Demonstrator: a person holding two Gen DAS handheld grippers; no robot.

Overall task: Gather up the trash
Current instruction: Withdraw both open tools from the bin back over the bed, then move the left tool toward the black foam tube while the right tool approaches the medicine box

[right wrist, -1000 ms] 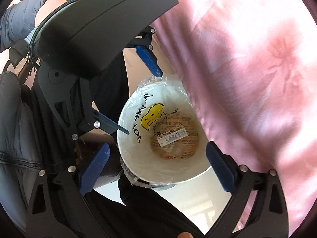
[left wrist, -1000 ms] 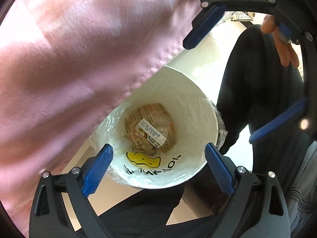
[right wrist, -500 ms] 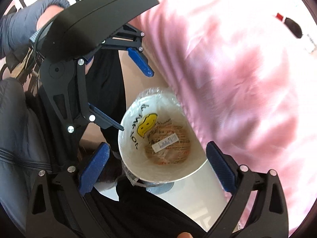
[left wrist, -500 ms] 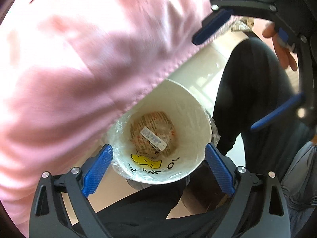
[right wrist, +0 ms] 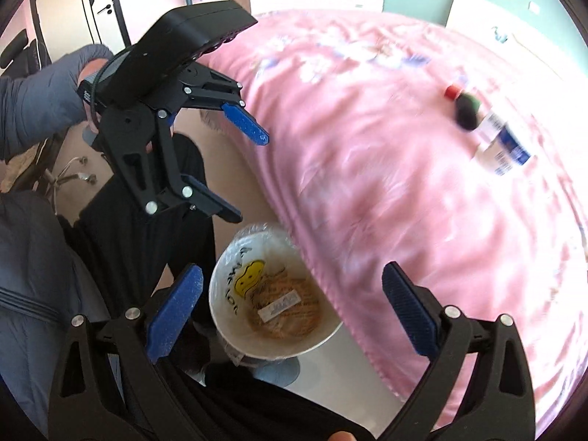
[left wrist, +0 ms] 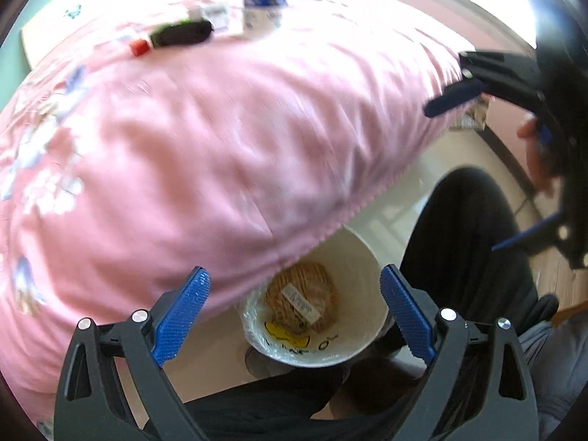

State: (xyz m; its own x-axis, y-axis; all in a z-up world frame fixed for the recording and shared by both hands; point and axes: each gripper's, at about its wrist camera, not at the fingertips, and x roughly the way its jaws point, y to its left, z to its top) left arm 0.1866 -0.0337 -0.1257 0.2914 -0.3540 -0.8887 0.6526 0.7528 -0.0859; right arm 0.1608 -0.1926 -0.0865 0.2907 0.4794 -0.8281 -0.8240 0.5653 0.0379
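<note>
Pink bedding (right wrist: 367,183) carries the remaining trash: one dark red-capped bottle (right wrist: 466,110) and one blue-and-white container (right wrist: 503,147). One white bin (right wrist: 228,316) on the floor holds one wrapper (right wrist: 283,316). Both the left claw (left wrist: 294,312) and right claw (right wrist: 290,312) are spread apart, empty. Items may be pressed into soft fabric or rolled away if approached carelessly.

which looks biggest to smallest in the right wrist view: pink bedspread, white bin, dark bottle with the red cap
1. Pink bedspread, fills most of the view.
2. White bin, near the camera, which may inflate it.
3. Dark bottle, small, blurred and farther off on the bed, so its true size against the bin is unsure.
</note>
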